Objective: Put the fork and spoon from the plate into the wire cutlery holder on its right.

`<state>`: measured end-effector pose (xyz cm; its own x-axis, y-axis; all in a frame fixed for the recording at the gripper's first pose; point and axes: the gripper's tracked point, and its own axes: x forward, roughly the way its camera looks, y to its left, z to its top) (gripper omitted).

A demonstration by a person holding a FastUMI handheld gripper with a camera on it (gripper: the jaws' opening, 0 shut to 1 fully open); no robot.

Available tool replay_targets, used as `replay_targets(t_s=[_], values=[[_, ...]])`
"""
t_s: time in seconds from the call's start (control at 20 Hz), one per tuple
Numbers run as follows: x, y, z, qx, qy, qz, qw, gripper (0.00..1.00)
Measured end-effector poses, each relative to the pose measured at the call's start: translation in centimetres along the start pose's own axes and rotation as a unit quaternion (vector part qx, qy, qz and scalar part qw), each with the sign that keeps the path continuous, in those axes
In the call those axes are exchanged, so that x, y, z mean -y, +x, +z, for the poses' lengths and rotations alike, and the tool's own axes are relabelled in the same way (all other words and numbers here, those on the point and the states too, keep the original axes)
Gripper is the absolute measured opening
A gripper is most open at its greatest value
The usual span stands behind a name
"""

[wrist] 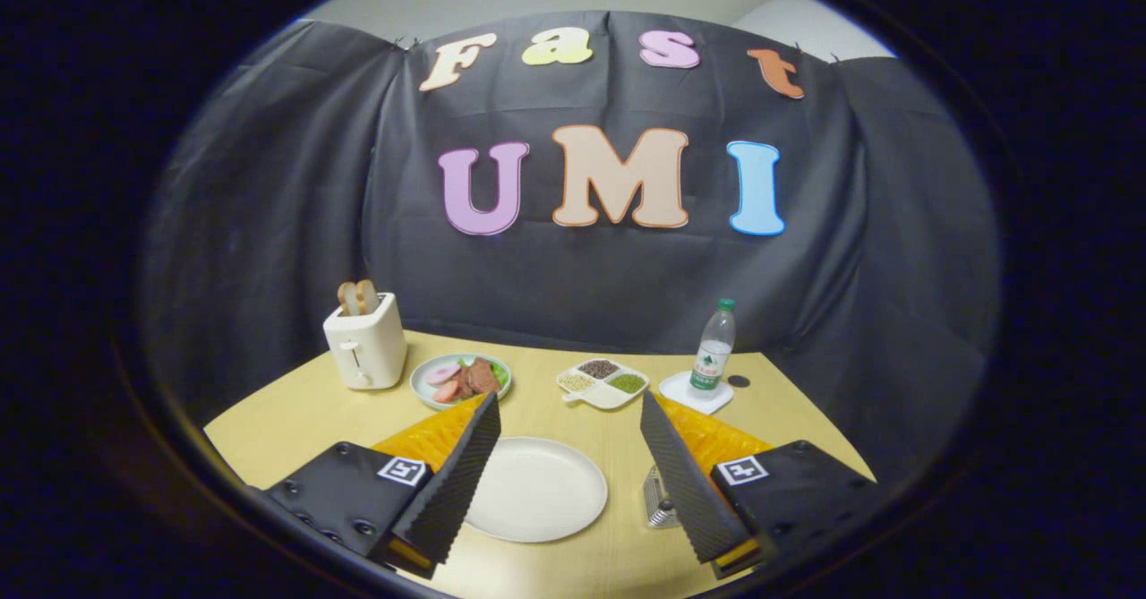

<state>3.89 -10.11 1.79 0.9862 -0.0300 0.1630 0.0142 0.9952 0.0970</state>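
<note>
On the yellow table [295, 420], the gripper [568, 411] is held above the surface with its two fingers spread wide apart, and they pinch nothing. Between the fingers, just ahead and low, lies the white plate [537, 489]; its visible surface is bare, and I cannot see a fork or a spoon on it. At about four o'clock from the plate, just beside its rim, stands the wire cutlery holder [658, 500], mostly hidden behind the right finger, so I cannot tell what is inside. Beyond the fingers, at about eleven o'clock from the plate, there is a pale green dish [428, 390] with slices of meat and some green leaves. Further at ten o'clock stands a cream toaster [365, 341] with two slices of bread in its slots. At one o'clock from the plate lies a small white divided tray [602, 384] with grains or beans in three compartments. To the right of it, a plastic bottle [713, 352] with a green cap stands upright on a white coaster [695, 393], and a small dark round thing [738, 381] lies beside it.
</note>
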Motion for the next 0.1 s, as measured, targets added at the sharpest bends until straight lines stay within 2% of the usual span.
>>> replay_targets(t_s=[0.1], values=[[-0.53, 0.22, -1.32, -0.003, -0.005, -0.006, 1.0, 1.0]])
